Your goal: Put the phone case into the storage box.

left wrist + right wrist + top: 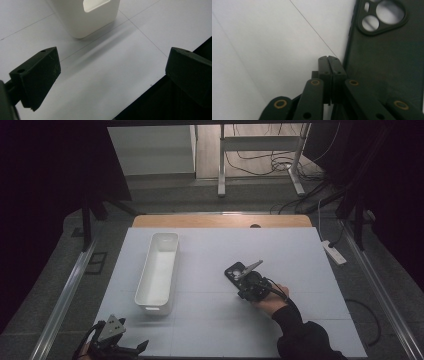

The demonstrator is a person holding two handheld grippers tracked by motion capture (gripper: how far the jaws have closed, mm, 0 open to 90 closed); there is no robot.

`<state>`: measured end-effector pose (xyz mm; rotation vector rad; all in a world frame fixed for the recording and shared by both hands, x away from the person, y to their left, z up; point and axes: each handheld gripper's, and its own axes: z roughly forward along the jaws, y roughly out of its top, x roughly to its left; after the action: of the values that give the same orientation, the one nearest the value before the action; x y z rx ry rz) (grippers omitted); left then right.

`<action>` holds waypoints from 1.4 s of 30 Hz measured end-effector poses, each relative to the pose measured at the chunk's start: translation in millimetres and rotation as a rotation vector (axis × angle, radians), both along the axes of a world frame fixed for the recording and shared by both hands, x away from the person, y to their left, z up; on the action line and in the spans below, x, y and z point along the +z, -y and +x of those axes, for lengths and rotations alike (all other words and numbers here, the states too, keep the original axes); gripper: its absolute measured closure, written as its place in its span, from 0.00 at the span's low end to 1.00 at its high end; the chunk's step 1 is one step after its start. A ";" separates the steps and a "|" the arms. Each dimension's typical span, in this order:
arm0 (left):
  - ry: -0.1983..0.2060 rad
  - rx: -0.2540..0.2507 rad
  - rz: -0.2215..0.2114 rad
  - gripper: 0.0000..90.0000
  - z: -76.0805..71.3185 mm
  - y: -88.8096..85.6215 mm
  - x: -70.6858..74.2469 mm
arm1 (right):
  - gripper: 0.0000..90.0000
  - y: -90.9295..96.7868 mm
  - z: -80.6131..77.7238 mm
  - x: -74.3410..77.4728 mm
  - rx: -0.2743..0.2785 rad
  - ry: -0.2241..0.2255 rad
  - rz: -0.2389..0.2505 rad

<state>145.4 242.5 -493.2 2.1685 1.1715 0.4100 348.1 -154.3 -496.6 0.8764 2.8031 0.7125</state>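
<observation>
While the right gripper [329, 59] sits pressed together, empty, the phone case [384, 62] lies lengthwise just beside it; left gripper [112, 75] spread, well apart.

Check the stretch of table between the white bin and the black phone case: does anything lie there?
Nothing: in the high view, the table is bare between the white bin and the black phone case.

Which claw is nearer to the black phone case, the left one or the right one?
Right. The right claw is shut, right beside the phone case. The left claw is open, far off at the table's near left corner, beyond the white bin.
</observation>
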 end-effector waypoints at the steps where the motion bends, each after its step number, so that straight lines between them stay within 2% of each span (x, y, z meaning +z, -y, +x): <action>1: -0.001 0.000 0.003 0.01 0.0 0.2 0.1 | 0.95 -0.4 -1.1 1.8 0.002 0.004 0.007; 6: -0.003 -0.004 0.008 0.01 0.1 0.7 0.0 | 0.88 -2.6 -5.6 11.0 0.015 0.040 0.010; 9: -0.002 -0.002 0.007 0.01 0.2 1.2 -0.3 | 0.81 -3.4 -7.2 16.2 0.019 0.055 0.020; 11: -0.001 -0.005 0.008 0.01 0.0 0.8 -0.1 | 0.72 -4.0 -8.2 19.5 0.016 0.080 0.021; 12: -0.001 -0.005 0.008 0.01 0.0 0.8 -0.1 | 0.72 -4.0 -8.2 19.5 0.016 0.080 0.021; 14: -0.001 -0.005 0.006 0.01 -0.1 0.5 0.0 | 0.63 -4.8 -8.5 21.1 -0.005 0.093 0.010; 15: -0.001 -0.005 0.005 0.01 -0.1 0.4 0.1 | 0.59 -5.9 -7.6 21.8 -0.042 0.100 -0.006; 17: 0.000 -0.006 0.005 0.01 -0.1 0.4 0.0 | 0.59 -6.2 -7.2 22.3 -0.039 0.098 -0.004; 18: -0.001 -0.007 0.005 0.01 -0.1 0.4 0.1 | 0.55 -6.6 -7.3 22.8 -0.040 0.101 -0.002; 23: -0.001 -0.009 0.007 0.01 -0.1 0.7 0.0 | 0.21 -9.0 -7.2 21.3 -0.044 0.113 0.000; 24: -0.001 -0.009 0.007 0.01 -0.1 0.7 0.0 | 0.21 -9.0 -7.2 21.3 -0.044 0.113 0.000; 26: -0.002 -0.009 0.006 0.01 0.0 0.8 -0.1 | 0.09 -8.5 -5.1 19.3 -0.051 0.095 0.018; 28: -0.003 -0.010 0.005 0.01 0.0 0.6 0.0 | 0.02 -7.9 -3.7 17.7 -0.060 0.098 0.017; 33: -0.003 -0.011 0.003 0.01 0.0 0.3 0.1 | 0.00 -5.6 0.2 15.6 -0.069 0.077 0.047; 41: -0.005 -0.013 0.002 0.01 0.1 0.2 0.0 | 0.00 0.5 6.7 16.4 -0.087 0.081 0.051; 42: -0.006 -0.014 0.002 0.01 0.2 0.2 0.1 | 0.00 4.2 9.7 16.8 -0.104 0.079 0.051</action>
<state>145.6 242.3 -493.2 2.1796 1.1591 0.3996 357.8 -158.5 -479.9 0.9723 2.6600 0.7885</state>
